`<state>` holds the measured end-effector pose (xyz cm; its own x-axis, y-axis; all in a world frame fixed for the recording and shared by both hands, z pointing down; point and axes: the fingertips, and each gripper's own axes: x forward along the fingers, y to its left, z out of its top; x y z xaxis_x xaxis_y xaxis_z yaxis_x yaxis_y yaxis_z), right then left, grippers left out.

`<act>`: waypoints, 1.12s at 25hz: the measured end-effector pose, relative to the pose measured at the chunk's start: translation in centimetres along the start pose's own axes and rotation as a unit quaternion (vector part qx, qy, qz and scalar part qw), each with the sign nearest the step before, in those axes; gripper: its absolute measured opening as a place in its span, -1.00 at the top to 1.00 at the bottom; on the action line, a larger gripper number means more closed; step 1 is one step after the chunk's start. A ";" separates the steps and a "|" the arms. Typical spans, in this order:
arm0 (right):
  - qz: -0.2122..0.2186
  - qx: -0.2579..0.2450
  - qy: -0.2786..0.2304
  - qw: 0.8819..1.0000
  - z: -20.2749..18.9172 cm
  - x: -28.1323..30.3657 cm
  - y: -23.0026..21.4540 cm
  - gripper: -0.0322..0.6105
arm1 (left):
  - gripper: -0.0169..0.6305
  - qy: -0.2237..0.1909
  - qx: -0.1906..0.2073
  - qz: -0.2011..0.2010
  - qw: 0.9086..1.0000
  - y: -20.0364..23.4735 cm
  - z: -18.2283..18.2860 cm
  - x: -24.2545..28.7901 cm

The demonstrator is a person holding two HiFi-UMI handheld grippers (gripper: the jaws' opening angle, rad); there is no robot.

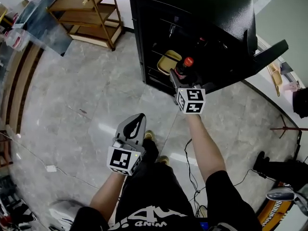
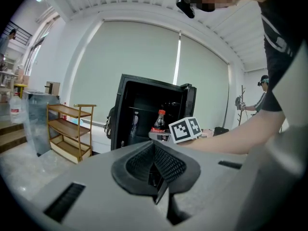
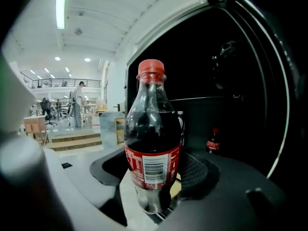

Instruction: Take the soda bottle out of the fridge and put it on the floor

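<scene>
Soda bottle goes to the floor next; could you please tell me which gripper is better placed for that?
Right. The right gripper is shut on the soda bottle at the fridge; the left gripper hangs shut, empty.

Base of soda bottle (image 3: 151,143) hidden low between the jaws of the right tool (image 1: 180,81). In the head view only cap and neck are seen past the tool. Interior of fridge (image 1: 202,28) ahead of the tool is dark, shelves barely made out. Further in, right of the tool, a small bottle (image 3: 213,141): label too small to be read.
</scene>
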<state>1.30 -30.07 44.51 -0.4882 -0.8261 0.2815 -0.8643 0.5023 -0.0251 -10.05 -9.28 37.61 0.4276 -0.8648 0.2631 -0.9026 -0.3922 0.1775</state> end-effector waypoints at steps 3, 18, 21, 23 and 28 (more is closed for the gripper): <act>0.007 -0.004 -0.003 1.000 -0.6 -1.4 0.6 -0.08 | 0.92 0.002 -0.002 0.001 1.000 -0.4 -1.2 -0.4; 0.047 -0.005 0.017 0.999 -15.2 -1.8 2.4 -0.08 | 0.92 -0.009 -0.007 0.007 1.000 1.9 -13.0 2.7; 0.062 -0.008 0.022 0.998 -19.5 -0.7 2.9 -0.08 | 0.92 -0.012 -0.008 0.012 1.000 3.1 -16.4 3.8; 0.075 -0.011 0.023 0.997 -22.4 0.3 3.3 -0.08 | 0.92 -0.011 -0.007 0.020 1.000 4.5 -19.1 4.6; 0.115 -0.033 0.021 0.993 -29.7 3.1 3.9 -0.08 | 0.92 -0.009 -0.001 0.025 1.000 6.8 -26.4 7.6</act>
<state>-0.02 -23.04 73.77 -0.6648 -0.6774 0.3149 -0.7203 0.6930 -0.0299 -11.55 -10.25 65.90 0.3816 -0.8884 0.2550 -0.9224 -0.3482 0.1674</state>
